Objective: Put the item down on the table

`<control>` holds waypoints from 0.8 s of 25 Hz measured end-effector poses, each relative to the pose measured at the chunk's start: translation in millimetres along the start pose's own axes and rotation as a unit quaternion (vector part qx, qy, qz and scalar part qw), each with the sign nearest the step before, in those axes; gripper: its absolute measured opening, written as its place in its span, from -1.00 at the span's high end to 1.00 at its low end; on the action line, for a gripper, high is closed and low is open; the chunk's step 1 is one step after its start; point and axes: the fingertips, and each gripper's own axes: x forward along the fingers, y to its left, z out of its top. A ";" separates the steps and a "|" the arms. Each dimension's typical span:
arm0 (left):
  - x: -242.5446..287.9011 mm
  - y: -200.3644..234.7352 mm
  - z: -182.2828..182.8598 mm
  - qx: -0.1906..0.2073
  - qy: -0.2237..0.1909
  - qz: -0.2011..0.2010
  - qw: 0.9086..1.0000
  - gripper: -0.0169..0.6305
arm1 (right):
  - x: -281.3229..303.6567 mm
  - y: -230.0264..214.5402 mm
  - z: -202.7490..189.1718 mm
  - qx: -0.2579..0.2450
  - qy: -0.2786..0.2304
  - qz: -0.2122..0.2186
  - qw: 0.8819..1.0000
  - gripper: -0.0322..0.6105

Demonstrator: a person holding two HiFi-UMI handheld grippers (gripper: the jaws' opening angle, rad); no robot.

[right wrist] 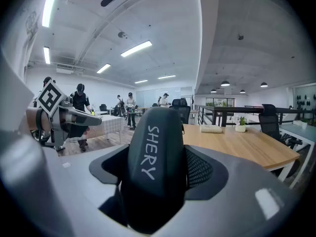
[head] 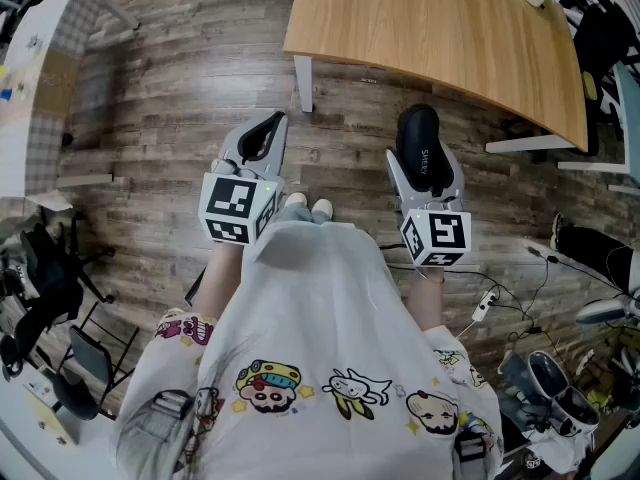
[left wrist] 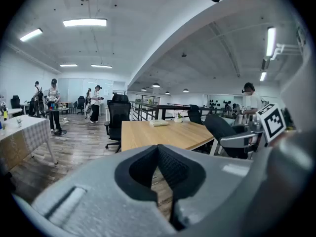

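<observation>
My right tongs (head: pixel 424 173) are pinching a black oblong case (head: pixel 418 138), the padded jaws pressed against its two long sides. The case lies lengthwise in the jaws, so its long axis runs the same way the tongs point: straight ahead of me, toward the wooden table (head: pixel 440 28). Its rounded far end sticks out past the jaw tips, and the near end is sunk down between the pads. White lettering, SHERY, runs along its upper face, following that same long axis. In the right gripper view the case (right wrist: pixel 155 157) fills the middle of the right tongs (right wrist: pixel 158 174) and rises along the line of the jaws, rounded end farthest from the camera, with the table (right wrist: pixel 237 142) beyond it and to the right. From above, the case is in the air over the plank floor (head: pixel 180 88), its tip just short of the table's near edge and not over the tabletop. My left tongs (head: pixel 262 133) hang beside the right ones, well apart from the case and pointing the same way. Their jaws are pressed together with nothing in them: in the left gripper view the black pads (left wrist: pixel 170 167) meet in a line at the tip of the left tongs (left wrist: pixel 158 148), with the table (left wrist: pixel 158 132) ahead.
</observation>
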 end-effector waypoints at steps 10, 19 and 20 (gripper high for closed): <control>-3.9 3.2 -3.5 -0.003 0.003 0.023 1.000 0.95 | -1.3 -5.0 -0.8 0.007 -0.002 0.013 1.000 -0.21; 10.2 28.0 -7.1 -0.008 0.010 0.029 0.999 0.95 | 33.1 -0.1 2.4 0.010 0.002 0.025 1.000 -0.22; 15.3 33.1 -6.4 -0.008 0.009 0.028 1.000 0.95 | 39.3 -0.9 3.5 0.009 0.003 0.024 1.000 -0.22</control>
